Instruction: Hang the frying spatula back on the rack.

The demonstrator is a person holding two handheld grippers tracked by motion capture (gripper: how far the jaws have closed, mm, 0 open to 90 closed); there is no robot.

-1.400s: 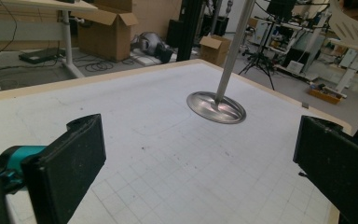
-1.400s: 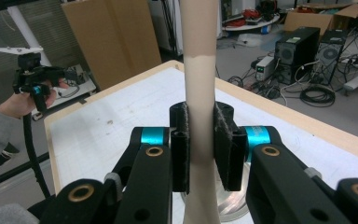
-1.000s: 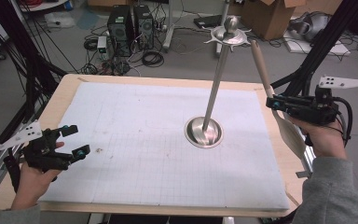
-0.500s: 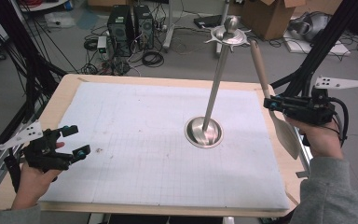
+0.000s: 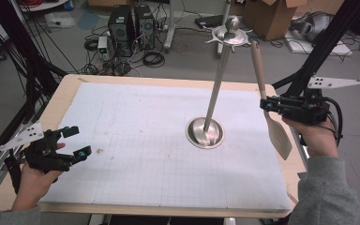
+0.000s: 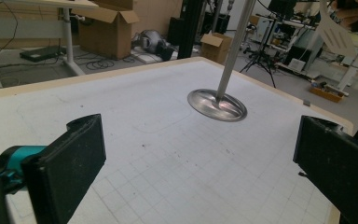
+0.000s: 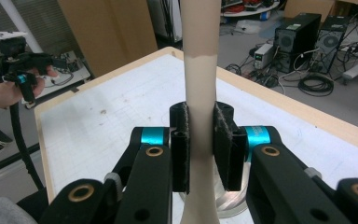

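Note:
A steel stand has its round base (image 5: 205,132) on the white mat and a tall pole ending in hooks (image 5: 232,35). My right gripper (image 5: 266,104) is shut on a spatula (image 5: 279,136), which it holds upright just right of the stand, blade down and wooden handle up. In the right gripper view the pads (image 7: 181,140) press on the spatula's neck (image 7: 199,70). My left gripper (image 5: 77,141) stands open near the mat's front left, nothing between its jaws. The left gripper view looks past the left gripper (image 6: 200,172) to the stand base (image 6: 217,104).
The gridded white mat (image 5: 145,122) covers the wooden table (image 5: 58,98). Computers, cables and cardboard boxes lie on the floor beyond the far edge. Black frame posts stand at both sides of the table.
My right gripper has shifted slightly left with the spatula, bringing the blade closer to the stand. The left gripper has stayed in place.

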